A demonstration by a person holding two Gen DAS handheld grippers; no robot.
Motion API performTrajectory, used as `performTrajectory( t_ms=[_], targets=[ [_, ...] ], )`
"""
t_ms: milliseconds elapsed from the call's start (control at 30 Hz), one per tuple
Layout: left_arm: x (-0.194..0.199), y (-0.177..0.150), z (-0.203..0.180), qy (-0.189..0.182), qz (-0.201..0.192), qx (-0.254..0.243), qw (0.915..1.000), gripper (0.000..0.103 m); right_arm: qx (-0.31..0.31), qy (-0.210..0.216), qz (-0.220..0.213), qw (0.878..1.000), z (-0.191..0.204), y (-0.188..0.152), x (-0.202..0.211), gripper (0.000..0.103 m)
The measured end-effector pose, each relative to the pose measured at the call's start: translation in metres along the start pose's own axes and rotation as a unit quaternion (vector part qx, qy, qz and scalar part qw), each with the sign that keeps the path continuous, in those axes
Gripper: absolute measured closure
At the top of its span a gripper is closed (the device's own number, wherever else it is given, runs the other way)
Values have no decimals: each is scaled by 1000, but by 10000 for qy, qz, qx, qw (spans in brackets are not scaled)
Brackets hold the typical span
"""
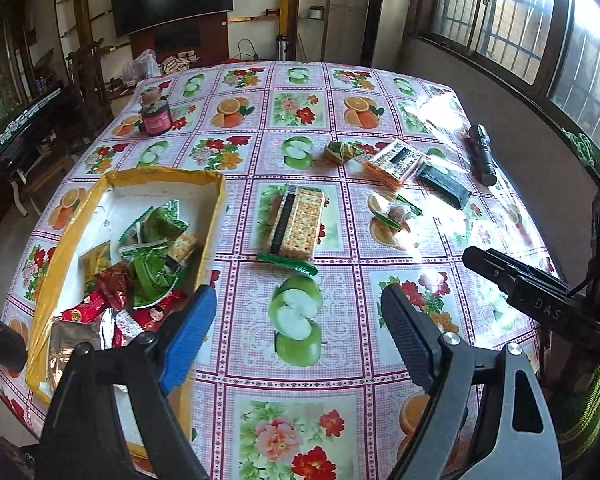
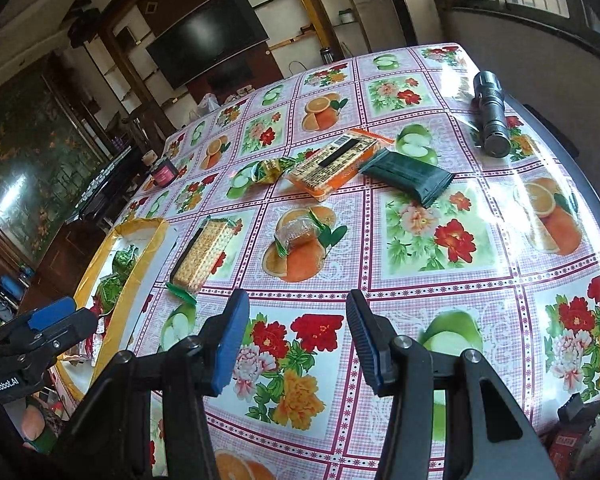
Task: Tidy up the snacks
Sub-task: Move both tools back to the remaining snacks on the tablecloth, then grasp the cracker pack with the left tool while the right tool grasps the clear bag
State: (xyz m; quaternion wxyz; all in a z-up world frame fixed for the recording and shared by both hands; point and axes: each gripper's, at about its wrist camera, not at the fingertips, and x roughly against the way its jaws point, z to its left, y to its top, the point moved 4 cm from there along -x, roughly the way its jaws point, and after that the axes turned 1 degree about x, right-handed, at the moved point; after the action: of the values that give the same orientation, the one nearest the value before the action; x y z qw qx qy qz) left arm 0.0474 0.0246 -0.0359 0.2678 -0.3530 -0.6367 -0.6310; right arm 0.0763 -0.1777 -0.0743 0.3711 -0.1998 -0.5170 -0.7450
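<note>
A yellow-rimmed cardboard box holds several green and red snack packets; it also shows at the left of the right wrist view. On the table lie a cracker pack, a small clear-wrapped snack, a green-yellow packet, an orange pack and a dark green pack. My left gripper is open and empty beside the box. My right gripper is open and empty above the tablecloth.
A black flashlight lies at the table's right edge. A dark jar stands at the far left. The right gripper's body shows at the right of the left wrist view. A TV and shelves stand behind.
</note>
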Motion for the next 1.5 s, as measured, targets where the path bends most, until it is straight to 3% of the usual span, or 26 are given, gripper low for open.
performTrajectory(
  t_ms=[567, 967, 1033, 1100, 1167, 1233, 1300, 1333, 1500],
  targets=[
    [-74, 28, -10, -130, 526, -119, 9985, 18, 141, 90, 239, 9996, 15, 16, -45, 52],
    [-129, 47, 5, -112, 882, -1, 9960, 18, 475, -505, 469, 9965, 21, 38, -101, 53],
    [-136, 49, 5, -109, 941, -2, 9955, 18, 531, -628, 516, 9953, 19, 39, -108, 54],
    [-142, 49, 5, -127, 999, -6, 9949, 18, 713, -805, 480, 9930, 20, 40, -110, 67],
    [-150, 47, 4, -98, 1063, -13, 9943, 18, 799, -907, 467, 9916, 19, 41, -110, 72],
    [-152, 46, 2, 64, 1002, -128, 9949, 22, 862, -942, 444, 9908, 17, 40, -109, 72],
    [-151, 46, -1, 126, 939, -181, 9953, 48, 837, -916, 425, 9914, 15, 40, -106, 73],
    [-150, 46, -1, 123, 917, -189, 9955, 53, 820, -901, 415, 9917, 14, 40, -104, 74],
    [-140, 46, 0, 54, 867, -128, 9961, 55, 721, -731, 284, 9943, 14, 39, -87, 75]
  ],
)
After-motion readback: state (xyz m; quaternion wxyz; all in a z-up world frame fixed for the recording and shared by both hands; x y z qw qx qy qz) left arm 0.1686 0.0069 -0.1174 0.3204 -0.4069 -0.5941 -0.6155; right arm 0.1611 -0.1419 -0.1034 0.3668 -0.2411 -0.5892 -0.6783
